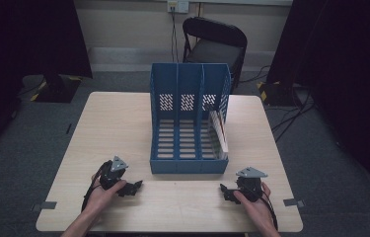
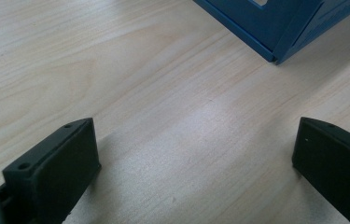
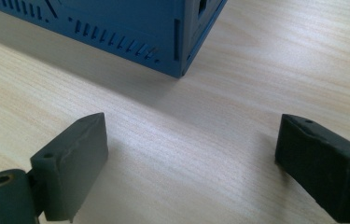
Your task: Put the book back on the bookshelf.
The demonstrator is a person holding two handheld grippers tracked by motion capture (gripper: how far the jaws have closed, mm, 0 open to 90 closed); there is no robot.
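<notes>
Resting on the tabletop just before the blue file organizer: left gripper off its left corner, right gripper off its right corner, jaws of both spread wide, pinching nothing.

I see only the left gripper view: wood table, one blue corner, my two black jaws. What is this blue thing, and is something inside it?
Observer: It is a blue file rack with three slots, standing on the table. A thin white booklet leans in the right slot.
Operator: Where is the other claw?
Observer: The right claw is low over the table in front of the rack's right corner, jaws wide apart with nothing between them.
Operator: And behind the rack?
Observer: A black folding chair stands past the table's far edge.
</notes>
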